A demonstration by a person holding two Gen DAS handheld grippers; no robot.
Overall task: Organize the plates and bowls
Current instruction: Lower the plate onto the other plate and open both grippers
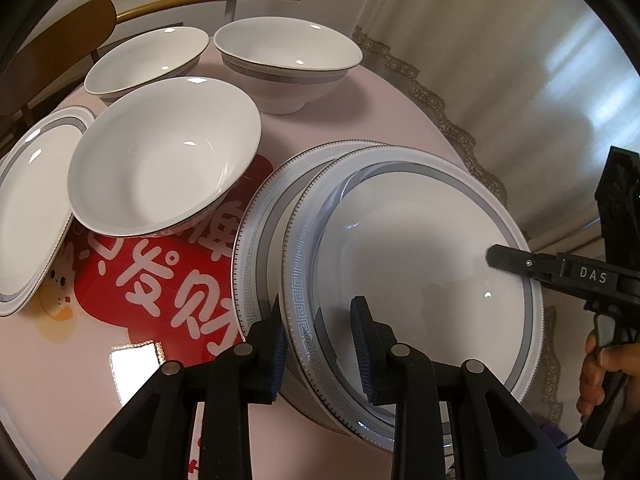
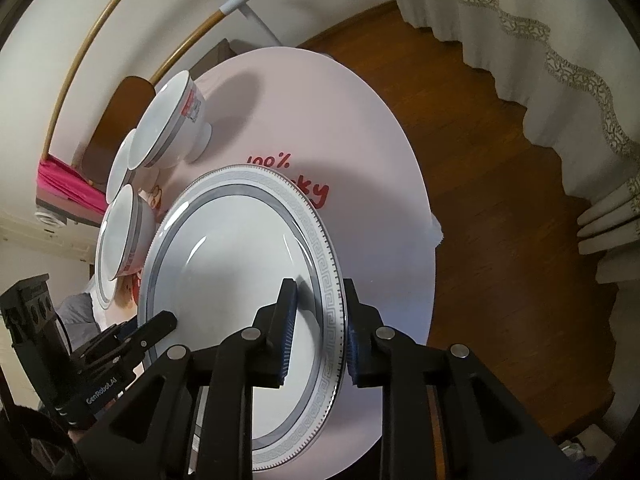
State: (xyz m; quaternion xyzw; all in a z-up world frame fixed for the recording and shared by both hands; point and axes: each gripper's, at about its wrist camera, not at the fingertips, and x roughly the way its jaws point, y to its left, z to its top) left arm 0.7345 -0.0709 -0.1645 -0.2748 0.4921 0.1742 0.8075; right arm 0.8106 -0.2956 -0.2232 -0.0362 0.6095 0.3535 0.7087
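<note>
Your left gripper [image 1: 320,344] and right gripper [image 2: 320,332] each straddle opposite rims of the top plate [image 1: 420,264], pads not visibly pressing, so it settles level onto the lower plate [image 1: 260,216] on the table [image 1: 360,120]; bowls [image 1: 164,160] wait beyond.

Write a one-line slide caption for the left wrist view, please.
Left gripper straddles the rim of the top plate, stacked on another plate, beside three bowls.
</note>
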